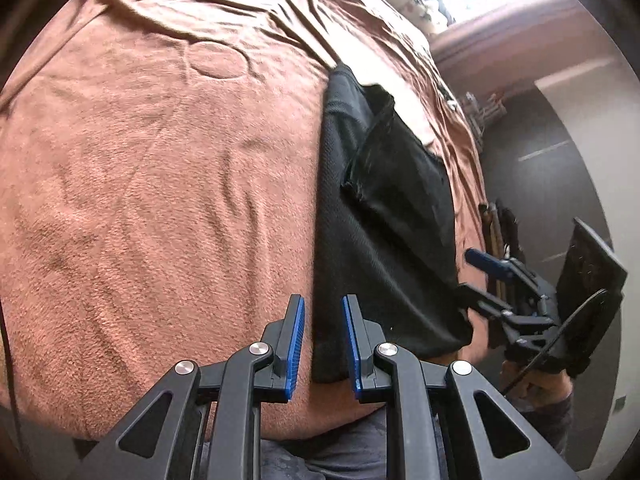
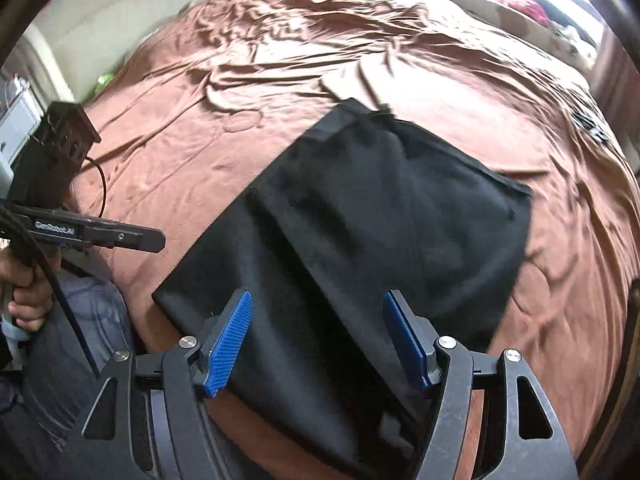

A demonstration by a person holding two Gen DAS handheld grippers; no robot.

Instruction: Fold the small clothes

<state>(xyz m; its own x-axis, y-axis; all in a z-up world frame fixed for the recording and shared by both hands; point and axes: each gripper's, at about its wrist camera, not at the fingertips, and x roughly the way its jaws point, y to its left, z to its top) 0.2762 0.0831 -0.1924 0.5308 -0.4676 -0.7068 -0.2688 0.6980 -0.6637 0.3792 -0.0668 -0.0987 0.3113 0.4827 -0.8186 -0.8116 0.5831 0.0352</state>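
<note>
I am between folds on a small black garment (image 2: 360, 220), which lies flat on the brown blanket (image 1: 160, 180) of the bed. My right gripper (image 2: 318, 340) stands with its jaws wide apart and nothing between the pads; the near part of the garment lies just under and ahead of them, running away from the jaws toward the far side of the bed. My left gripper (image 1: 323, 344) has its jaws only a little apart, also empty, and the long left edge of the garment runs up from just ahead of the gap between them, with bare blanket beyond my left jaw. The cloth looks already doubled once, with a flap lying on top toward the far end, so I judge the next fold is due. For that I need to bring each pair of jaws down onto a near corner, pinch through all the layers, and carry the edge over evenly.
</note>
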